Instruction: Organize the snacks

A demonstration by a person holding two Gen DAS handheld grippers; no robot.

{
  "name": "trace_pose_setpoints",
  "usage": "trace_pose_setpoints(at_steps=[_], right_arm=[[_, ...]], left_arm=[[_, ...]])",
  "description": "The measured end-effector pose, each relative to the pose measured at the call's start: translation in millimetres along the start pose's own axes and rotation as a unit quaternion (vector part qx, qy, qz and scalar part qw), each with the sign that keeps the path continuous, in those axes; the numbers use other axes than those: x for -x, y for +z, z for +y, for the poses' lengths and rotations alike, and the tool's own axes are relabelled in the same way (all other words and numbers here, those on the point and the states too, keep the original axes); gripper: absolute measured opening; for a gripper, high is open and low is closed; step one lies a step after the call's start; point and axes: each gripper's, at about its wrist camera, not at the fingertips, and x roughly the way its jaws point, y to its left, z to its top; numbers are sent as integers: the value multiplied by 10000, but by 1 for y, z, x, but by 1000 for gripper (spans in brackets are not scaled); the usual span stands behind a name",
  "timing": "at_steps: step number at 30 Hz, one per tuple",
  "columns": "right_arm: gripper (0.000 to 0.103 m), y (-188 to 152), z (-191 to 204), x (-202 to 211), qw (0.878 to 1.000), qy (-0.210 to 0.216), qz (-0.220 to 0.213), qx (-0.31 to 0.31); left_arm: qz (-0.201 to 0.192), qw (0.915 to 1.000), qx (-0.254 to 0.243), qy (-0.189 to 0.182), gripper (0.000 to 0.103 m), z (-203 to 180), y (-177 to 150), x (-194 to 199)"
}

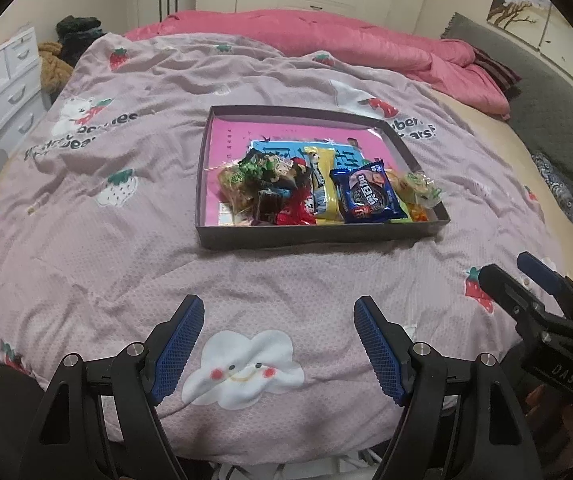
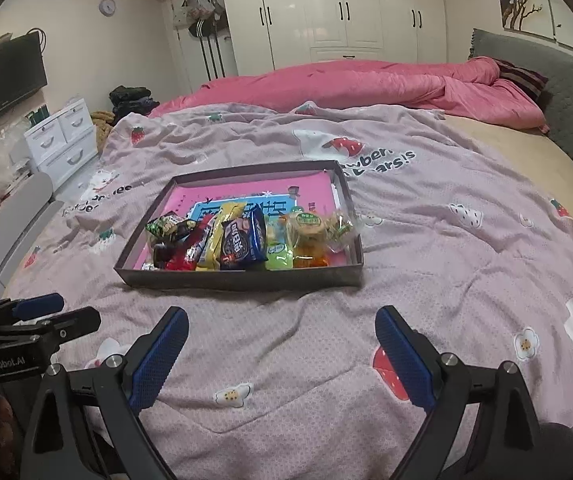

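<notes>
Item: shallow dark tray, lined pink, set flat on the strawberry-print quilt in the middle of the bed, so both of your tools can reach it from the near edge. Contents: snacks heaped toward the near wall, overlapping, which suggests they are gathered but not yet sorted; among them a blue cookie packet lying on top, a yellow bar wrapper beside it, and clear-wrapped pastries at the right end. Your left gripper hangs above bare quilt short of the tray, jaws spread wide and holding nothing; your right gripper does likewise, jaws wide apart and unloaded. Both point at the tray, probably ready for a pick.
</notes>
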Motion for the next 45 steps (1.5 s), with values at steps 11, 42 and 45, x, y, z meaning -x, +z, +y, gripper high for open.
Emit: trace_pose_setpoints(at_steps=[11, 42, 45], right_arm=[[95, 3, 2, -2, 10000, 71, -41, 25], [95, 4, 4, -5, 10000, 86, -45, 5], [95, 4, 4, -5, 10000, 90, -41, 6]], left_arm=[[-65, 10000, -2, -7, 79, 1, 3, 0], [-108, 9998, 26, 186, 79, 5, 5, 0], [-103, 9998, 25, 183, 79, 5, 5, 0]])
